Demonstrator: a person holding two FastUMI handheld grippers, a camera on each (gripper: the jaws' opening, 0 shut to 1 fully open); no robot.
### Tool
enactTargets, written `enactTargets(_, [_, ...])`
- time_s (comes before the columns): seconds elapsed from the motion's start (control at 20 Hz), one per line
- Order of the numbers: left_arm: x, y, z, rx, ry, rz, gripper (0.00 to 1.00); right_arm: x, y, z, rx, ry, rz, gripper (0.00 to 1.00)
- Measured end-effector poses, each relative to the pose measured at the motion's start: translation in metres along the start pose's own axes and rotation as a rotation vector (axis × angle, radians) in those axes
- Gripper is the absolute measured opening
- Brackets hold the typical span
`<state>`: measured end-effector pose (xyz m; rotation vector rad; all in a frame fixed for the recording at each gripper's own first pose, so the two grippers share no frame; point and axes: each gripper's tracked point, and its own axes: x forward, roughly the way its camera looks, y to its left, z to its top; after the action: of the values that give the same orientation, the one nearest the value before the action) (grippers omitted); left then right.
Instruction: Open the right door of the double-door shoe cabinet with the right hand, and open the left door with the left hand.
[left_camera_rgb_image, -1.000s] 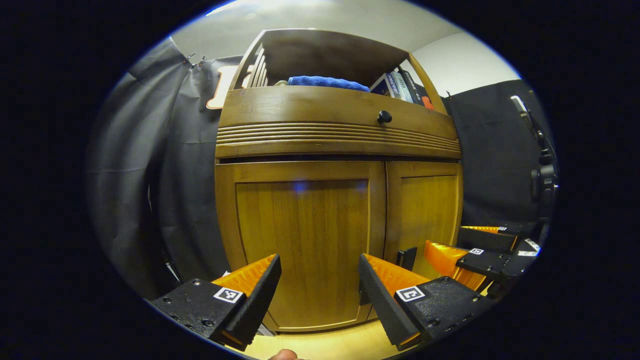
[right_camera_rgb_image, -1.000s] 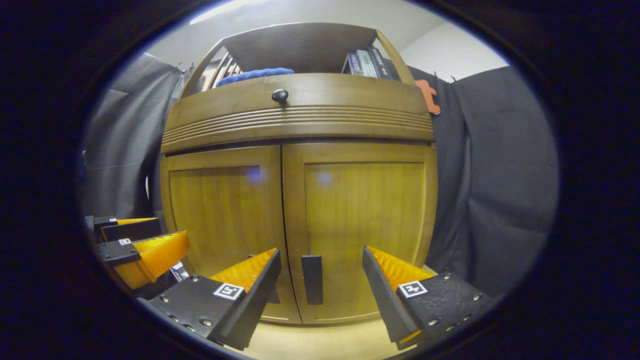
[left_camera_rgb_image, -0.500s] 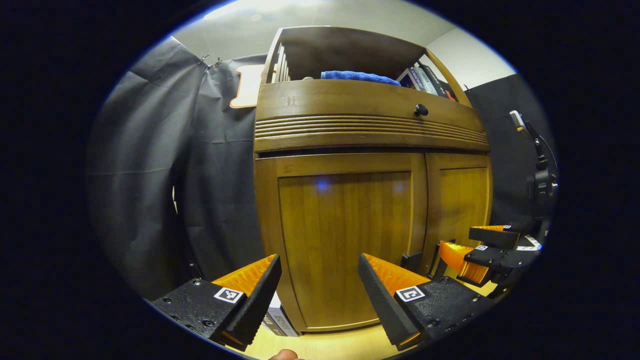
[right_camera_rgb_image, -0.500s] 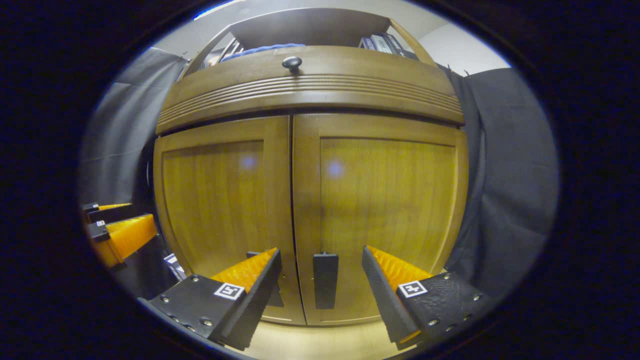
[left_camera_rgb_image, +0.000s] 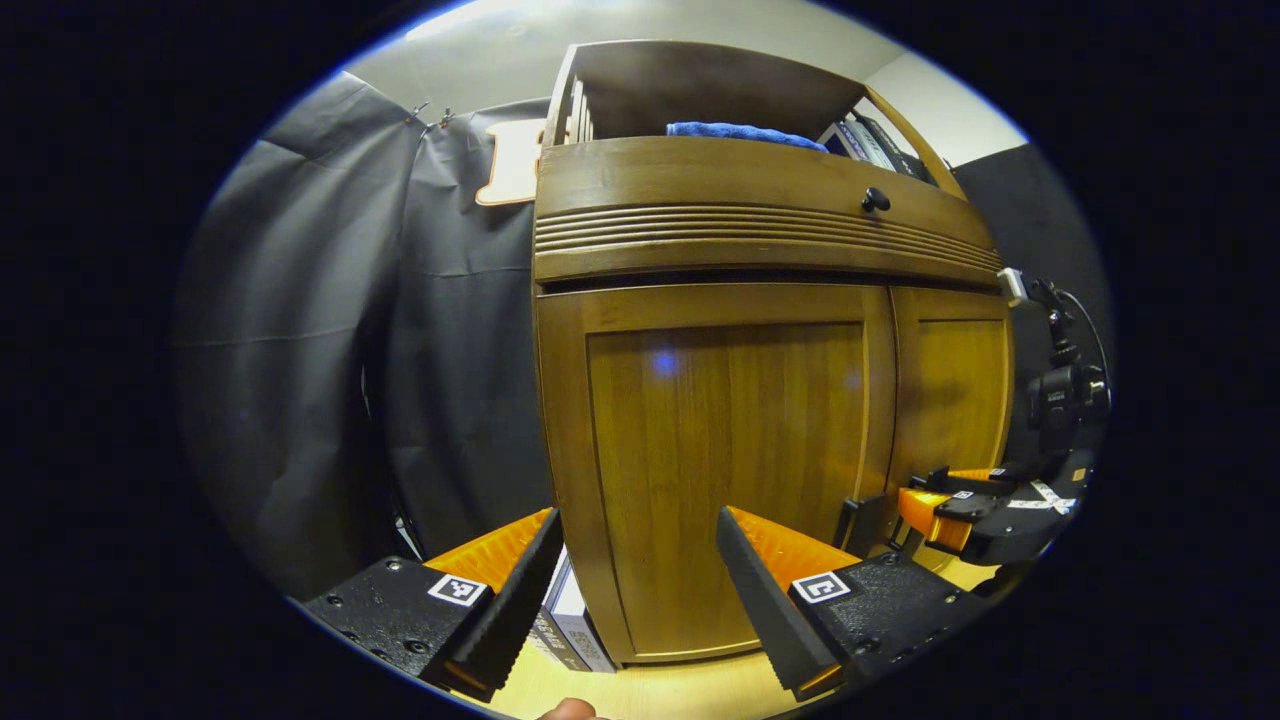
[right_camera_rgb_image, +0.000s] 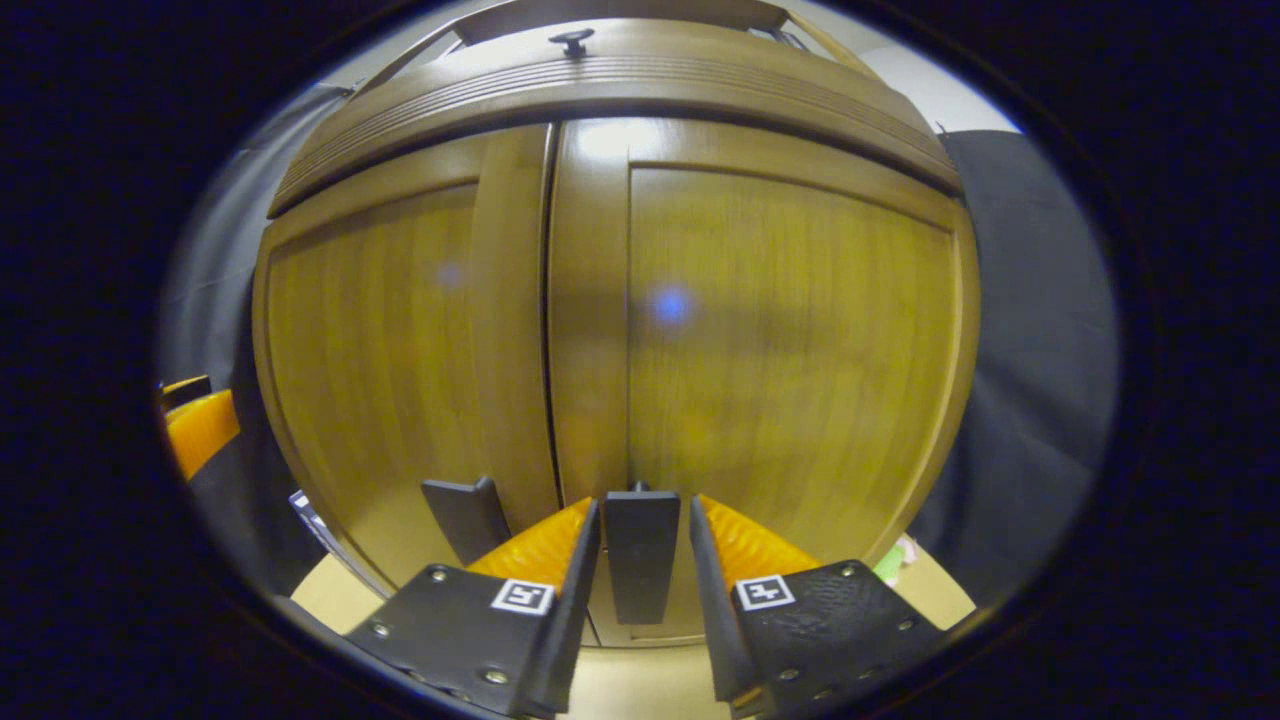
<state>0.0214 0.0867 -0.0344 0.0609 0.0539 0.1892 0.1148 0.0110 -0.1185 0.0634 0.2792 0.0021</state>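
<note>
The shoe cabinet (left_camera_rgb_image: 760, 400) stands with both doors closed, and the right gripper (right_camera_rgb_image: 640, 550) is up against the right door (right_camera_rgb_image: 790, 350), its fingers closed in on either side of the right door's handle (right_camera_rgb_image: 640, 555), seemingly pressing it. The left gripper (left_camera_rgb_image: 640, 580) hangs wide open and empty before the left door (left_camera_rgb_image: 725, 470), short of the left door's handle (left_camera_rgb_image: 862, 522)
</note>
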Motion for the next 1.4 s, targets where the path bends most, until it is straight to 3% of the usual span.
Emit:
enactTargets(0.1, [0.001,0.003,-0.002,-0.005,0.005,0.008,0.94,-0.016,-0.001,0.003,0.024,0.013,-0.019,0.31])
enactTargets(0.2, [0.0,0.003,-0.004,-0.011,0.011,0.009,0.94,-0.017,-0.002,0.004,0.044,0.016,-0.034,0.25])
enactTargets(0.65, [-0.015,0.002,0.002,-0.021,-0.001,-0.004,0.94,-0.054,-0.014,-0.001,0.063,0.022,-0.057,0.25])
enactTargets(1.4, [-0.047,-0.06,0.013,-0.025,-0.024,-0.18,0.94,-0.142,-0.072,-0.015,0.127,0.014,-0.17,0.24])
